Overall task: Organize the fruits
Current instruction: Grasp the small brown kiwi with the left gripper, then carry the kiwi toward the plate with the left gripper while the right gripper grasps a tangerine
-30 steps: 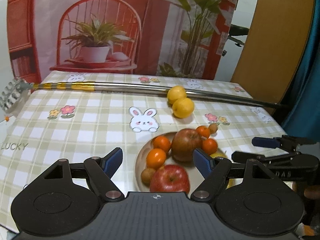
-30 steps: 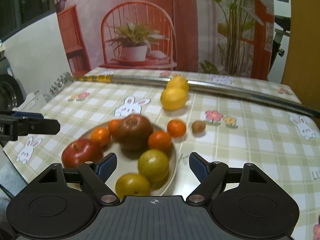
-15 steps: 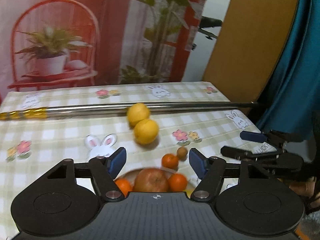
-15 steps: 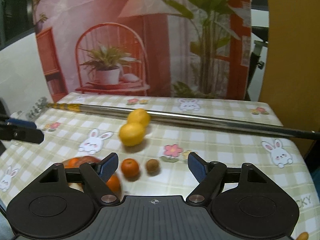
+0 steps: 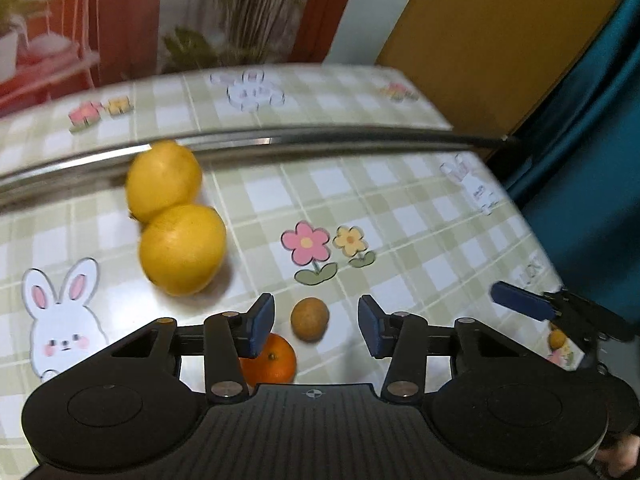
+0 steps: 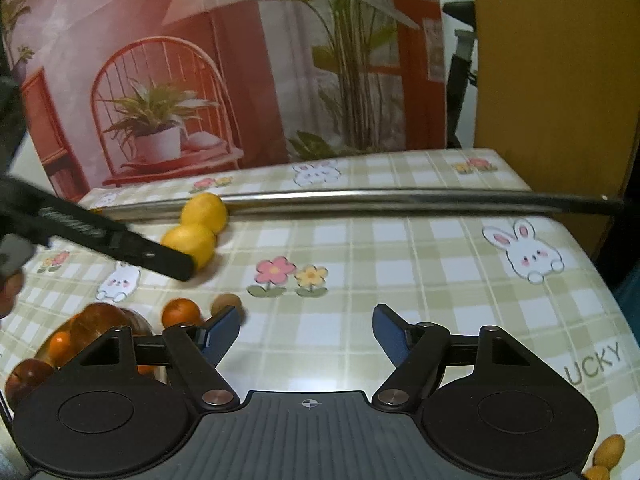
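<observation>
Behind the table I see a printed backdrop (image 6: 168, 80) with a red chair and potted plants. On the table lies a checked tablecloth (image 6: 400, 264) with rabbits and flowers, and a long metal rod (image 6: 360, 200) crosses its far part from left to right. Two yellow lemons (image 5: 176, 216) touch each other on the left, the far one against the rod. At the near left, in the right wrist view, I see a plate (image 6: 158, 372) with apples and oranges, partly hidden. One small orange (image 5: 270, 358) lies apart from it on the cloth, and just beside it a small brown fruit (image 5: 310, 319).

My left gripper (image 5: 316, 326) has just been closing; its jaws are now rather narrow, with the brown fruit between them but not touched. My right gripper (image 6: 306, 336) has also been closing a little; it stands half wide over bare cloth and holds nothing.
</observation>
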Demonstrator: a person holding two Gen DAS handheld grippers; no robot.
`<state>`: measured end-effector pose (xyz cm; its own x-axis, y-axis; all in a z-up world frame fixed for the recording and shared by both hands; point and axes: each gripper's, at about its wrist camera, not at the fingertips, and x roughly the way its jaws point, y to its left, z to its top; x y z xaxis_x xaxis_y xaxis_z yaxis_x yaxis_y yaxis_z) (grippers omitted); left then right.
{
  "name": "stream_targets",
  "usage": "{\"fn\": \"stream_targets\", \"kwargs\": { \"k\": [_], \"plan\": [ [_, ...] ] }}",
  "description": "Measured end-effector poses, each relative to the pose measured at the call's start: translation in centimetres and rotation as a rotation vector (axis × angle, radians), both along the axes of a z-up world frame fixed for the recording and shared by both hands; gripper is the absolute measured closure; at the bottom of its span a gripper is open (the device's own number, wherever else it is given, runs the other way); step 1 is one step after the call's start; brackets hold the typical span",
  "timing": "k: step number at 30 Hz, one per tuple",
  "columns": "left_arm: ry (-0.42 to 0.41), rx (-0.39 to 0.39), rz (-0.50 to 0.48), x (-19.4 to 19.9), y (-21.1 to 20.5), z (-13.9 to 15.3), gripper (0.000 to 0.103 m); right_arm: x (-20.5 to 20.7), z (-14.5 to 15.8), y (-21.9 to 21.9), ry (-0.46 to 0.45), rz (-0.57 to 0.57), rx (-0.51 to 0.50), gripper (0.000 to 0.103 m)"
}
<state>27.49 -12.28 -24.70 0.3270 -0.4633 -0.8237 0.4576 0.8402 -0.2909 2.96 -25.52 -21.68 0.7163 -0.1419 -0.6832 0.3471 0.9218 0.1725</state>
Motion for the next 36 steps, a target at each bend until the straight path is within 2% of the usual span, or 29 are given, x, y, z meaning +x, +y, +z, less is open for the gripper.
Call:
{"fn": "stream_targets", "kwargs": {
  "k": [6,9,11,13,16,20,25,27,36],
  "plan": [
    [0.022,0.050,-0.011,1.0,-1.4,-1.7,0.064,-0.6,-1.2,-0.7,0.008,-0.020,0.031,0.033],
    [0.025,0.078,-0.019,1.4,-1.9,-2.3,0.064,-0.7,-1.6,-0.9,0.011,-0.025,0.043,0.033],
    [0.034,0.074,-0.017,1.4,-2.1,-2.6,0.065,-0.6,-1.8,-0.9,0.013,-0.026,0.049,0.033],
    [0.031,0.069,-0.020,1.1,-1.9,-2.6,0.075,-0.6,-1.9,-0.9,0.012,-0.025,0.054,0.033],
    [0.027,0.048,-0.004,1.0,-1.5,-2.6,0.076,-0.5,-2.0,-0.8,0.013,-0.024,0.061,0.033],
    [0.008,-0.007,0.019,0.7,-0.5,-1.7,0.076,-0.5,-2.2,-0.8,0.014,-0.019,0.076,0.033],
    [-0.045,-0.036,0.034,-0.2,1.2,0.4,0.076,0.2,-2.3,-0.6,0.008,0.005,0.100,0.038],
    [-0.060,-0.050,0.049,-0.6,2.2,1.1,0.076,0.8,-2.3,-0.3,0.004,0.026,0.105,0.044],
    [-0.103,-0.080,0.147,-2.4,7.9,3.7,0.076,6.0,-2.4,2.9,0.016,0.176,0.118,0.054]
  ]
}}
